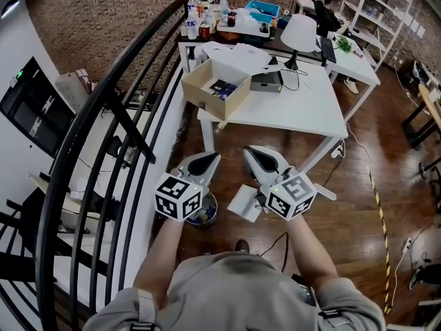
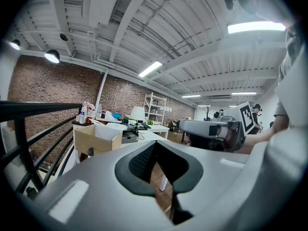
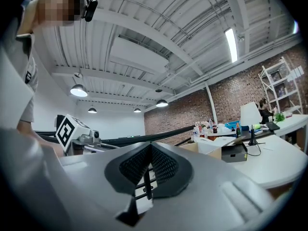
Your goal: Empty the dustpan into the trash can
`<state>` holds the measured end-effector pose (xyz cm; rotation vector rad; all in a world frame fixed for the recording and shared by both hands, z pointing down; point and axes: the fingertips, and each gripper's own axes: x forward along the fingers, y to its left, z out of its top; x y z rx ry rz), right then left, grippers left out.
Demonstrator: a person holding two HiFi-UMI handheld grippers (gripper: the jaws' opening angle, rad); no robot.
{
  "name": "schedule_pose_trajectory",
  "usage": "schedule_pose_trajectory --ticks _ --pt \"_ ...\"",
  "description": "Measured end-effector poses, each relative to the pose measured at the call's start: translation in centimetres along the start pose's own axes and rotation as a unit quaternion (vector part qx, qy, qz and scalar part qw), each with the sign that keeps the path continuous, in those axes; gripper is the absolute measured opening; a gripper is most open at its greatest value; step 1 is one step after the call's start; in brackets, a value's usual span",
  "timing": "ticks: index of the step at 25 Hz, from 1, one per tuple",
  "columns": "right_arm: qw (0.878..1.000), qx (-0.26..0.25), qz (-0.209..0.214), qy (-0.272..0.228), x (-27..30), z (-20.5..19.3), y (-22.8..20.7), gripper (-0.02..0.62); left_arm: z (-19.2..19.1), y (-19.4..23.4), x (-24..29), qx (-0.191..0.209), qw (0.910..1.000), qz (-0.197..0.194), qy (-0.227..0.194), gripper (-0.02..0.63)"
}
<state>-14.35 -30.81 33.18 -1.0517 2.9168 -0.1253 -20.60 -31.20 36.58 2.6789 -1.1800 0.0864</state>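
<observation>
Head view: you are holding both tongs over the floor, the left gripper above the trash can and the right gripper above the white dustpan. The dustpan is lying beside the can, apparently ungripped, its long axis running left-right; only this view is showing them.

Left gripper view: the jaws are meeting, gripping nothing.

Right gripper view: the jaws are pressing together, empty.

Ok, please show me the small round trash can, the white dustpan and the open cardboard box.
Small round trash can (image 1: 215, 211): head view, right rim.
White flat dustpan (image 1: 242, 203): head view, flat pan.
Open brown cardboard box (image 1: 204, 95): head view, front wall.
</observation>
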Motion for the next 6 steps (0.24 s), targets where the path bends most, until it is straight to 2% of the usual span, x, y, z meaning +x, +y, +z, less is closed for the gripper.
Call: schedule_pose_trajectory --ticks 6 --pt "1.000 0.003 0.004 0.001 0.05 0.33 0.50 0.000 0.24 -0.10 -0.23 -0.001 1.0000 -0.001 0.002 0.006"
